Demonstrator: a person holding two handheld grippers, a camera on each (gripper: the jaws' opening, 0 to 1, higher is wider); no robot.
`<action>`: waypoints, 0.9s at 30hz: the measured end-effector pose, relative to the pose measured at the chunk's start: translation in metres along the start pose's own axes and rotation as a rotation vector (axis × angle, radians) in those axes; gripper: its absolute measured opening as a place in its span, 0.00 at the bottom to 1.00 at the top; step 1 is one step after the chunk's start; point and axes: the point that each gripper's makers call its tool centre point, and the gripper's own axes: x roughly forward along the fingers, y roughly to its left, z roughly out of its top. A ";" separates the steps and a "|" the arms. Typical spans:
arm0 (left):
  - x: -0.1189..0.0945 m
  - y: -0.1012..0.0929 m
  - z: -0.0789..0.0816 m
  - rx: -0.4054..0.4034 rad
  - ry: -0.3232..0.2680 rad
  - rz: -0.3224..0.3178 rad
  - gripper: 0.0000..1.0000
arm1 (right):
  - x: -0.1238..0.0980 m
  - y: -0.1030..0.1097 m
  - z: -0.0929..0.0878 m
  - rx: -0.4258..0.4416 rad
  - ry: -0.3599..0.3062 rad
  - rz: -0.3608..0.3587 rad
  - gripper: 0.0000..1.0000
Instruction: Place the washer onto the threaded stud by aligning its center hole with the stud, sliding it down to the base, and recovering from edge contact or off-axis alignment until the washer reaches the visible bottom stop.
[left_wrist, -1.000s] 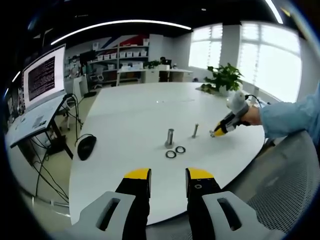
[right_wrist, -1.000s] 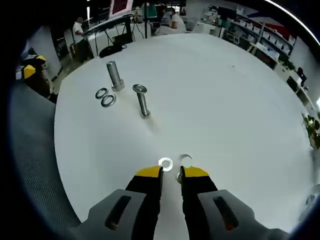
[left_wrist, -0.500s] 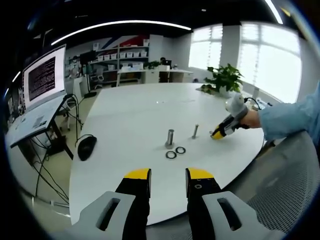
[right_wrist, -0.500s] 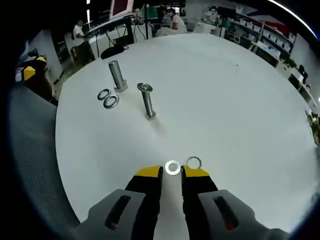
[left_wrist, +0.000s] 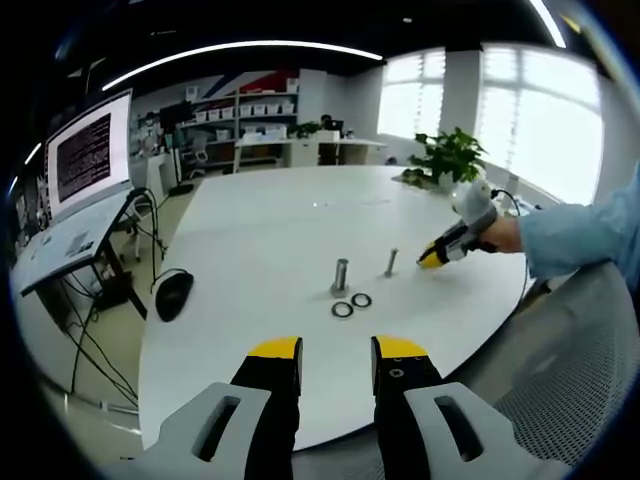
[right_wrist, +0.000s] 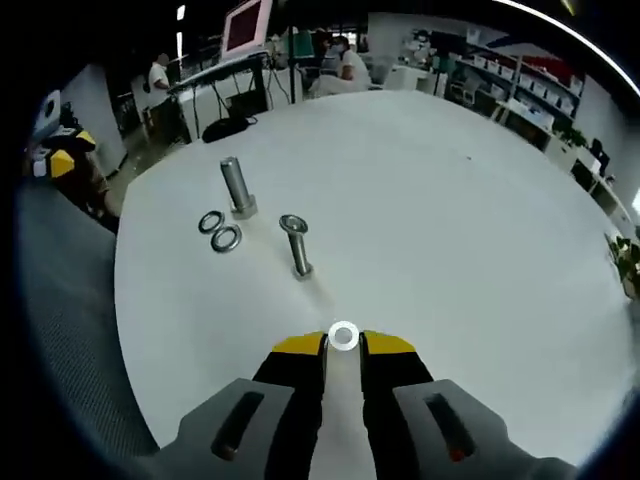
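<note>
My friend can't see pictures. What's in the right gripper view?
The right gripper holds a small silver washer between its yellow-tipped fingers above a white table. Ahead stand a thin stud and a thicker bolt, with two more washers lying beside the bolt.

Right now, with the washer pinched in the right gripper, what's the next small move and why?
Probably carry it forward toward the slim stud. The right gripper holds the washer at its tips, off the white table, with the stud standing ahead and slightly to the left in the right gripper view. Its hole isn't yet over the stud's top, so close that gap before lowering.
</note>
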 end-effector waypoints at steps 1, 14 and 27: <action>0.000 0.000 0.000 0.000 0.000 0.000 0.25 | -0.001 0.003 0.010 -0.002 -0.031 0.002 0.15; 0.000 0.000 -0.001 0.003 0.007 -0.001 0.25 | 0.006 0.023 0.054 -0.003 -0.114 0.055 0.15; 0.001 0.000 -0.003 0.003 0.023 0.000 0.25 | 0.013 0.027 0.052 -0.035 -0.067 0.061 0.15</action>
